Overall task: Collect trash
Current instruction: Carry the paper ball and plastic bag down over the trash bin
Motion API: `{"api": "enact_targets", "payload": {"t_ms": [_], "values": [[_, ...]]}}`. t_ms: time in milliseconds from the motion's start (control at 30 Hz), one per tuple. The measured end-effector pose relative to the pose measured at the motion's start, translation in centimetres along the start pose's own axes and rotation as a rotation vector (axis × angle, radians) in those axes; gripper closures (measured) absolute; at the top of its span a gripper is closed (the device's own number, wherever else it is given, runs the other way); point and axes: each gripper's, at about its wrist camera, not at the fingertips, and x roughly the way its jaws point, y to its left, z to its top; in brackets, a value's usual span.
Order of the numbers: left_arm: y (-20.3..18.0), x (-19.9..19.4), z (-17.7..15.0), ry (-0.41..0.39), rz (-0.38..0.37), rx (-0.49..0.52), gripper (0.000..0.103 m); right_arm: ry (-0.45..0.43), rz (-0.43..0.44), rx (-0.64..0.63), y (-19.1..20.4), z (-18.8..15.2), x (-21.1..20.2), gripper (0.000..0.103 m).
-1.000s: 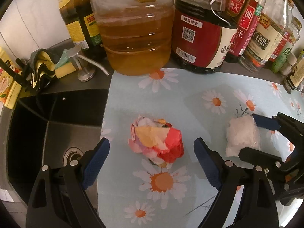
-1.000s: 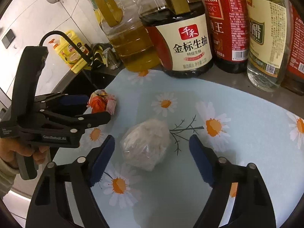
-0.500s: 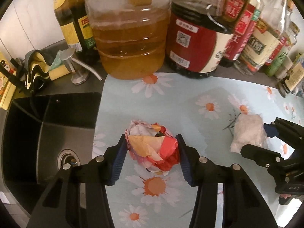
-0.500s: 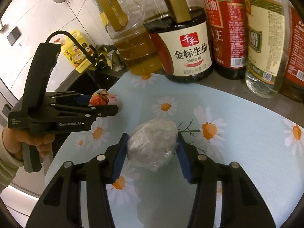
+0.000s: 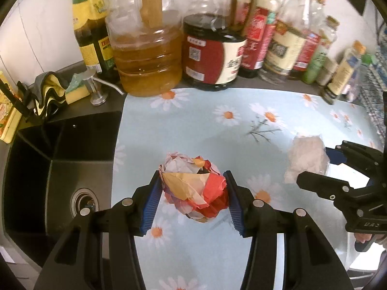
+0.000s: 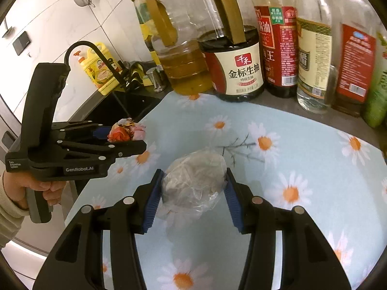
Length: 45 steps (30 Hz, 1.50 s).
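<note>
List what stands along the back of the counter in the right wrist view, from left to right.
Yellow dish soap bottle → oil jug → dark soy sauce jug → red-labelled dark bottle → clear vinegar bottle → red-labelled bottle at the edge.

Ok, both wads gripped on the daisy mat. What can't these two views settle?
- Trash bin: in neither view.
- Underside of the colourful paper wad, left wrist view: hidden by its own bulk, so mat contact is unclear.
- Contents of the plastic-wrapped wad, right wrist view: film too cloudy.
- Far-right bottles, left wrist view: blurred.
</note>
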Motion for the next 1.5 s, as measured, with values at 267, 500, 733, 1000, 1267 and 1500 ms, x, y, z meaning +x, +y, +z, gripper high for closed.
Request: {"api": "enact_targets", "payload": {"t_ms": [267,500,733,1000,1267,1500], "values": [[-0.3,-4.3,-3.5,-0.045,-0.084,0.049,0.054,-0.027,-0.072,0.05,3.7,-3.4,-3.6,0.053],[-0.4,-7.3,-7.5,-0.075,-0.157,0.094,0.054,-0.058,-0.143,0.087,8.0,-6.6,-6.3,0.053],[-0.7,-9.9,-11.5,-0.096,-0.208,0.15,0.054,-0.091,-0.191,0.115,12.2,-9.7,-8.2,0.053],[-0.4,-12.9,-15.9,-0.1,-0.308,0.174,0.054,-0.118,-0.241,0.156,16.2,-13.0,-9.3,0.053],[-0.4,-14.5,-19.5,-0.096,-0.359,0.23,0.054,-0.127,-0.294,0.207,19.6,-16.5,-10.3,0.053],[-0.5,-14.4,-21.8,-0.06,-0.382,0.242,0.054,-0.113,-0.307,0.24,21.1,-18.7,-10.3,0.053]]}}
